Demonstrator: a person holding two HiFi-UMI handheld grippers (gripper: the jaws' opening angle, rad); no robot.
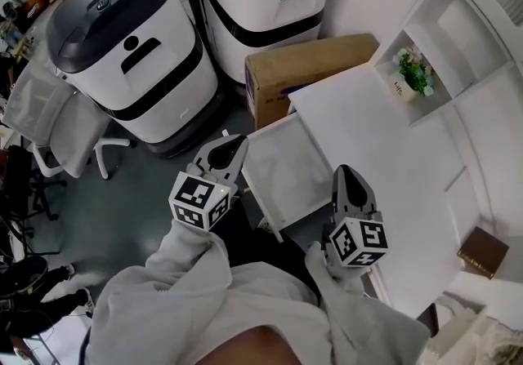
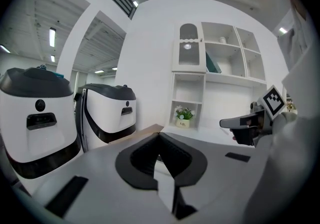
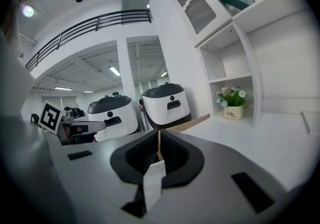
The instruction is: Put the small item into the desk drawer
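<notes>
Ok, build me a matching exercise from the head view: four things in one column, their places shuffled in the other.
Things:
1. cardboard box
2. potted plant
3. drawer
4. brown item

Places:
A. in a shelf compartment
B. pulled out and open
C. against the desk, near the white machines
D. lying on a white surface at the picture's right edge

Pairs: 1-C, 2-A, 3-B, 4-D.

We see the drawer (image 1: pixel 286 167) standing open at the desk's (image 1: pixel 384 135) left side, with a cardboard box (image 1: pixel 306 69) on the floor behind it. One machine (image 1: pixel 122 45) stands left of the box and another (image 1: pixel 261 4) behind it. A potted plant (image 1: pixel 414 71) sits in the shelf unit (image 1: pixel 458 37) behind the desk.
</notes>
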